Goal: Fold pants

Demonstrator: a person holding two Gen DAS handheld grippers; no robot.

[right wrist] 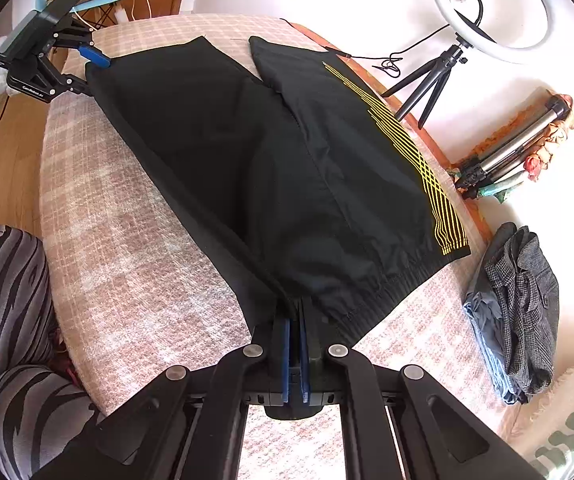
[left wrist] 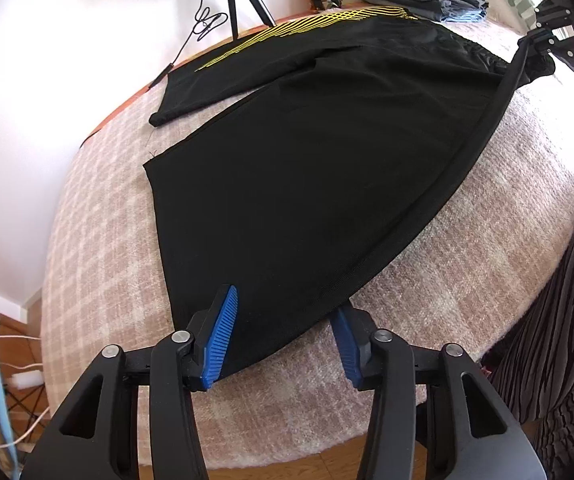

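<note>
Evidently, the black track pants (right wrist: 247, 168) were spread on the checked pink blanket (right wrist: 127, 240), the waistband corner pinched in the closed right gripper (right wrist: 295, 312) and the near leg's hem straddled by the left gripper (left wrist: 283, 320), jaws apart, presumably so that leg could be folded over.

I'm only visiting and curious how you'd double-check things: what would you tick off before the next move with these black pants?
1. Right claw shut on the waistband of the pants: ok.
2. Left claw pinching the leg hem: cannot tell; fabric lies between its fingers.
3. Near edge stretched between claws: ok.
4. Far leg with yellow stripes flat: ok.
5. Folded clothes clear of the pants: ok.
</note>
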